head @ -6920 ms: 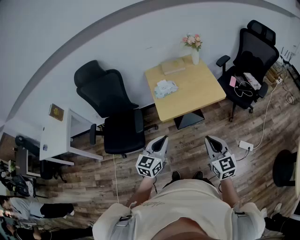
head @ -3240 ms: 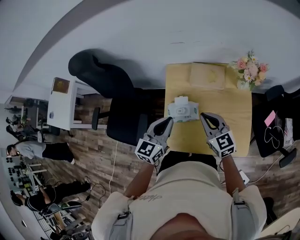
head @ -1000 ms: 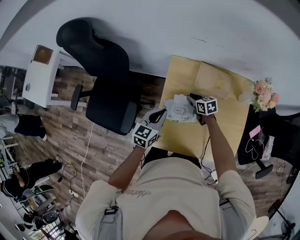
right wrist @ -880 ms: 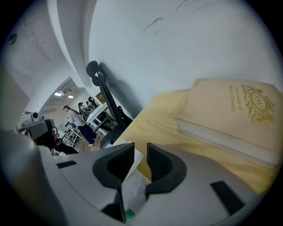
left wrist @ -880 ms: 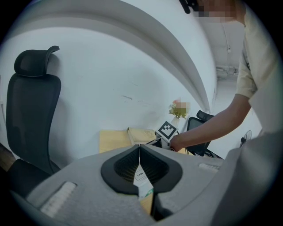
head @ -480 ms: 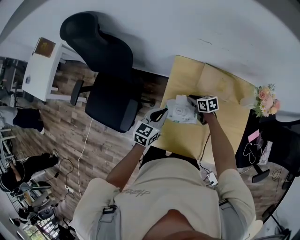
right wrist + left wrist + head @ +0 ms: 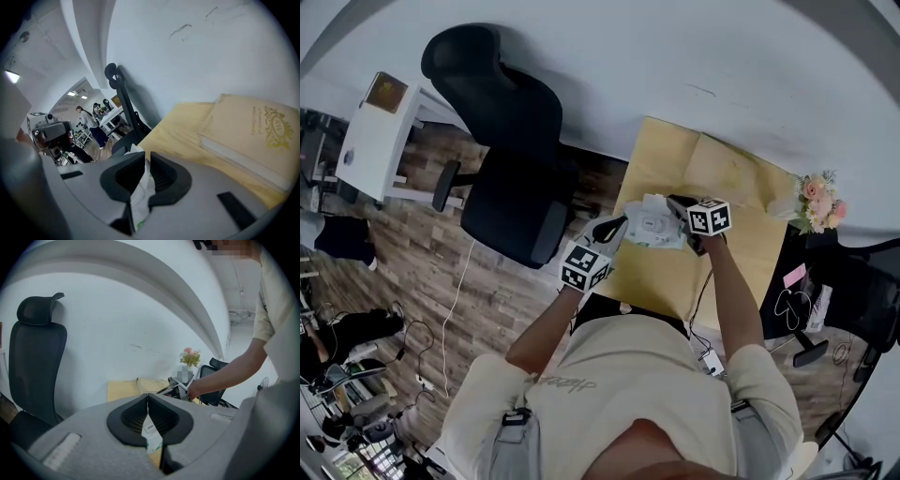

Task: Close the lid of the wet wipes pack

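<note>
Evidently my left gripper [image 7: 614,225] is clamped on the left end of the wet wipes pack [image 7: 652,223], steadying it near the table's [image 7: 661,281] left edge. My right gripper [image 7: 677,204] pinches white pack material, probably the lid.

On table [image 7: 661,281], wet wipes pack [image 7: 652,225] between left gripper [image 7: 621,223] and right gripper [image 7: 674,201], book [image 7: 727,173] behind, chair [image 7: 502,141] at left

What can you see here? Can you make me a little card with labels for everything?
place: yellow table by a white wall
main thing: wipes pack, between the two grippers
left gripper: shut on one edge of the pack
right gripper: shut on the pack's other side
lid: too small to tell if open or closed
also on table: book, flowers
nearby: black chair
</note>
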### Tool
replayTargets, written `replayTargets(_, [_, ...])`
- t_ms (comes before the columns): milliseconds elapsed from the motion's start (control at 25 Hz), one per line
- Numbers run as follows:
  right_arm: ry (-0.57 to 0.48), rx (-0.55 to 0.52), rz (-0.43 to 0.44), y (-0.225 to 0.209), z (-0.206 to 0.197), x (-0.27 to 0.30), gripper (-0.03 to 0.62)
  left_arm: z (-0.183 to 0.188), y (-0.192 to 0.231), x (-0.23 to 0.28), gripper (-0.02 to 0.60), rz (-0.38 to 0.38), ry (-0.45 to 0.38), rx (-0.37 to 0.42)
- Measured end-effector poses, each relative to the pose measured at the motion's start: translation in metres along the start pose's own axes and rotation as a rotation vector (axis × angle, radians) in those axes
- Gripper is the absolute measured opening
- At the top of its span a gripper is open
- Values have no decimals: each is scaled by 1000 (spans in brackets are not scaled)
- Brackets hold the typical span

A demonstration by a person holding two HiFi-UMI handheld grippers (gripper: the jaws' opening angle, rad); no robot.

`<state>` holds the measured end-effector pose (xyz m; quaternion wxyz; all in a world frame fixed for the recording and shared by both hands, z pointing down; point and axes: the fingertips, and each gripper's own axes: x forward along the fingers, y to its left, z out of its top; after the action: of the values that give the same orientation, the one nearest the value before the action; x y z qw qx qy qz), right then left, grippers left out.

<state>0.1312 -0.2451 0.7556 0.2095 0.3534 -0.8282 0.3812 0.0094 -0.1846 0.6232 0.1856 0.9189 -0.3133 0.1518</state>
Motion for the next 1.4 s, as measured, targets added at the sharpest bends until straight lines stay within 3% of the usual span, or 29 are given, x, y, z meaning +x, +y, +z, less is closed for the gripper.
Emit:
replayTargets(680, [-38, -107, 3, 47, -20, -25, 39, 3, -18, -24, 18, -28, -32, 25])
replayTargets(880, [-30, -216, -20, 59, -33, -27, 41, 1, -19, -29, 18, -33, -36, 30])
replayTargets(1400, [-29, -275, -79, 68, -57, -25, 46, -12, -12, -42, 18, -27, -42, -4])
